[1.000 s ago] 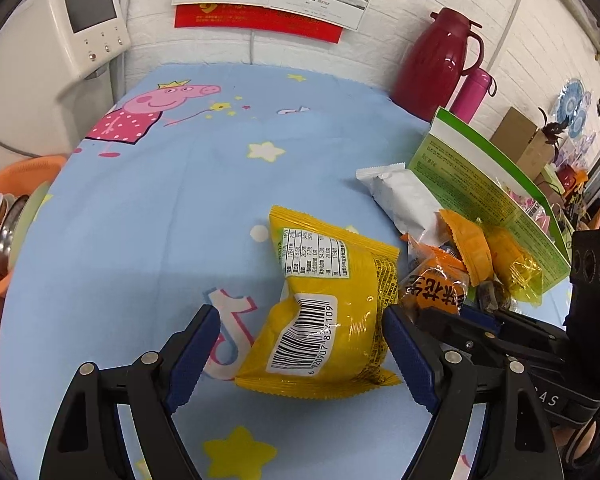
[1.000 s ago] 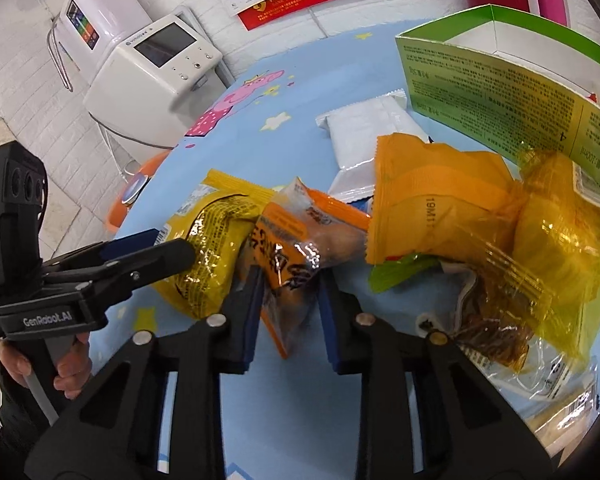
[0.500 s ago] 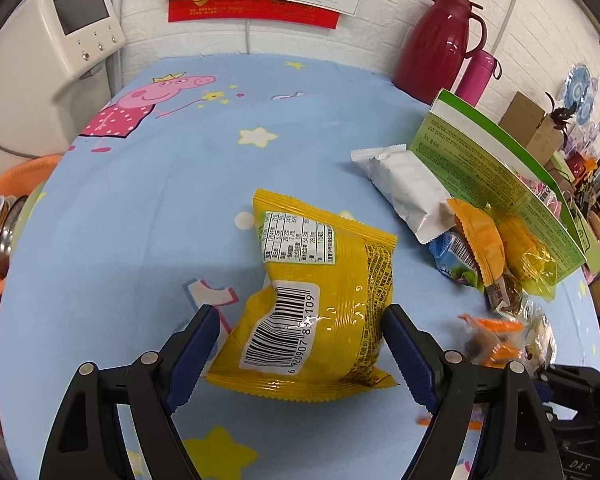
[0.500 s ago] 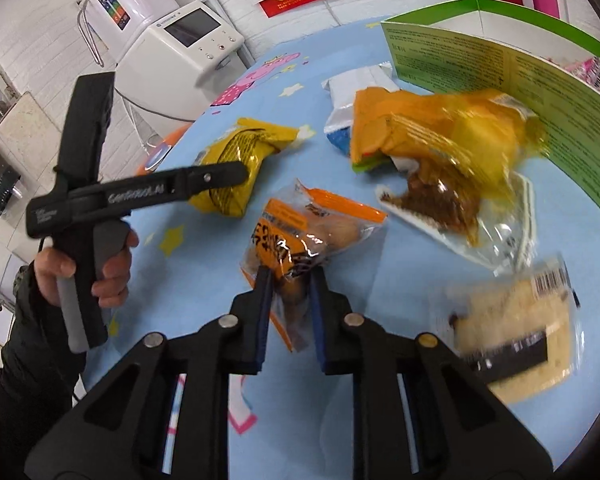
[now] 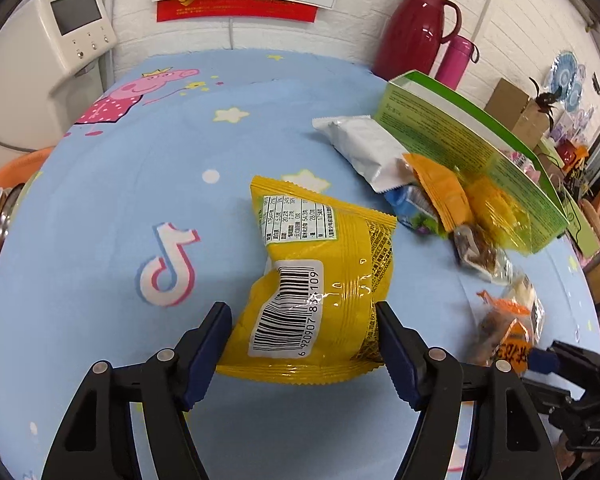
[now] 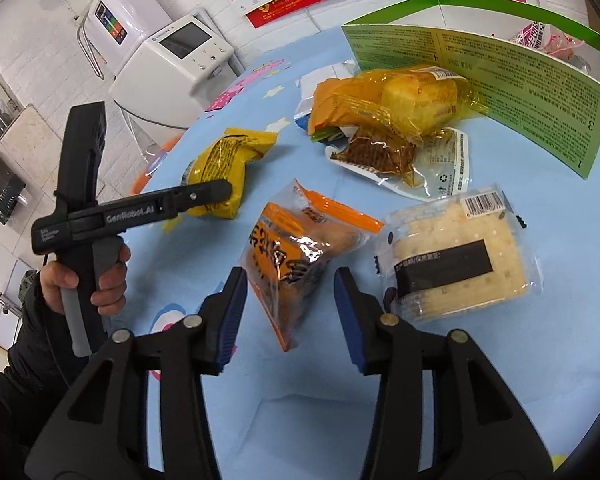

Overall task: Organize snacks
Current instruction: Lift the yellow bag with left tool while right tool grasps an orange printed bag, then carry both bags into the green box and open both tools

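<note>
Lying on the blue cartoon-print tablecloth (image 5: 100, 208), the crinkled yellow snack packet with a barcode label (image 5: 316, 288) sits between the left gripper (image 5: 304, 336), whose blue pads touch its sides. A heap of orange and clear wrappers (image 6: 396, 112) crowds the open green cardboard box (image 6: 500, 76); a pale cracker pack (image 6: 456, 260) lies just right. Bare cloth spreads toward the left table edge. The right gripper (image 6: 288, 308) has let go of the clear orange-striped pastry bag (image 6: 300, 252), jaws now spread around it.
</note>
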`<move>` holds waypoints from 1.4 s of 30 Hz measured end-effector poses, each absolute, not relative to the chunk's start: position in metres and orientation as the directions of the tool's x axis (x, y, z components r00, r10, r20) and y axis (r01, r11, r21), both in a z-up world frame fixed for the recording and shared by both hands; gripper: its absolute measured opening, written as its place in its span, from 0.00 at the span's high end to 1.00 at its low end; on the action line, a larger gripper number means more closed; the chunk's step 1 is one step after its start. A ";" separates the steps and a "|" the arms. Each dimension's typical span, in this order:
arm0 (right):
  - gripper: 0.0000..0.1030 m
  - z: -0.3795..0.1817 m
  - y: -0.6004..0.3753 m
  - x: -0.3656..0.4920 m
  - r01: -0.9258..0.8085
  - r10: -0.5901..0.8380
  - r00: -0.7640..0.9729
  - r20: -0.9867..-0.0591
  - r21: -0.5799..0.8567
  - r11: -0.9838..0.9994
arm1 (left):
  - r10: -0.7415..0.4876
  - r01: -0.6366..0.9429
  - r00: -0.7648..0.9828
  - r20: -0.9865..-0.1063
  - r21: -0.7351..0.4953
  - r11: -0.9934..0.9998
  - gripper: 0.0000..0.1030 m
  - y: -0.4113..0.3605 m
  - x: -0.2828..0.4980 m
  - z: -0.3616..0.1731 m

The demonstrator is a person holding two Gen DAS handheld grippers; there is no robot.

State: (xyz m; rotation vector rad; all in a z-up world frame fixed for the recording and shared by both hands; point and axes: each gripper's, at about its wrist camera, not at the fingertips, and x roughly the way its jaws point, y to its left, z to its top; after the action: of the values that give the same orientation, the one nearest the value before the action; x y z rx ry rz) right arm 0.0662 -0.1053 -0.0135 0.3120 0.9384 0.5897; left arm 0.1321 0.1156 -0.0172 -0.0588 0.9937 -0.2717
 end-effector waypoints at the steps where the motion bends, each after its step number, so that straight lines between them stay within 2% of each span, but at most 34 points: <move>1: 0.47 -0.014 -0.104 0.068 -0.339 0.601 0.450 -0.660 0.497 0.799 | -0.241 0.193 0.517 -0.821 -0.162 0.968 0.28 0.114 0.129 -0.016; 5: 0.46 -0.013 -0.095 0.073 -0.354 0.598 0.454 -0.660 0.483 0.801 | -0.199 0.164 0.557 -0.806 -0.128 0.978 0.20 0.112 0.134 -0.007; 10: 0.45 -0.014 -0.085 0.085 -0.343 0.576 0.482 -0.660 0.463 0.817 | -0.183 0.170 0.546 -0.818 -0.105 0.980 0.19 0.103 0.152 -0.013; 12: 0.53 -0.014 -0.081 0.084 -0.353 0.553 0.499 -0.667 0.427 0.833 | -0.180 0.180 0.531 -0.828 -0.097 0.979 0.19 0.101 0.154 -0.022; 13: 0.60 -0.015 -0.082 0.084 -0.356 0.563 0.489 -0.666 0.437 0.826 | -0.180 0.174 0.545 -0.819 -0.100 0.980 0.27 0.101 0.152 -0.023; 14: 0.61 -0.016 -0.085 0.083 -0.354 0.573 0.486 -0.660 0.451 0.819 | -0.193 0.179 0.549 -0.813 -0.112 0.977 0.41 0.102 0.148 -0.021; 18: 0.63 -0.009 -0.093 0.075 -0.362 0.581 0.499 -0.643 0.454 0.814 | -0.260 0.214 0.521 -0.813 -0.171 0.962 0.49 0.101 0.132 -0.010; 26: 0.63 0.044 -0.132 0.062 -0.372 0.578 0.618 -0.532 0.450 0.812 | -0.357 0.317 0.589 -0.725 -0.199 0.927 0.50 0.070 0.111 0.051; 33: 0.63 0.086 -0.190 0.073 -0.272 0.448 0.766 -0.461 0.399 0.876 | -0.416 0.393 0.630 -0.655 -0.194 0.899 0.50 0.021 0.132 0.094; 36: 0.63 0.094 -0.209 0.088 -0.231 0.399 0.797 -0.454 0.381 0.895 | -0.429 0.405 0.636 -0.642 -0.196 0.893 0.50 -0.001 0.151 0.103; 42: 0.63 0.093 -0.240 0.134 -0.164 0.330 0.804 -0.495 0.348 0.923 | -0.421 0.394 0.634 -0.649 -0.198 0.897 0.50 -0.044 0.200 0.104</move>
State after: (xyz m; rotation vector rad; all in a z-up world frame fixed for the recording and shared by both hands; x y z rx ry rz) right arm 0.1341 -0.2403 0.0927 0.2968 0.5804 0.2687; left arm 0.2005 -0.0444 0.1042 -0.0390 0.7516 -0.4663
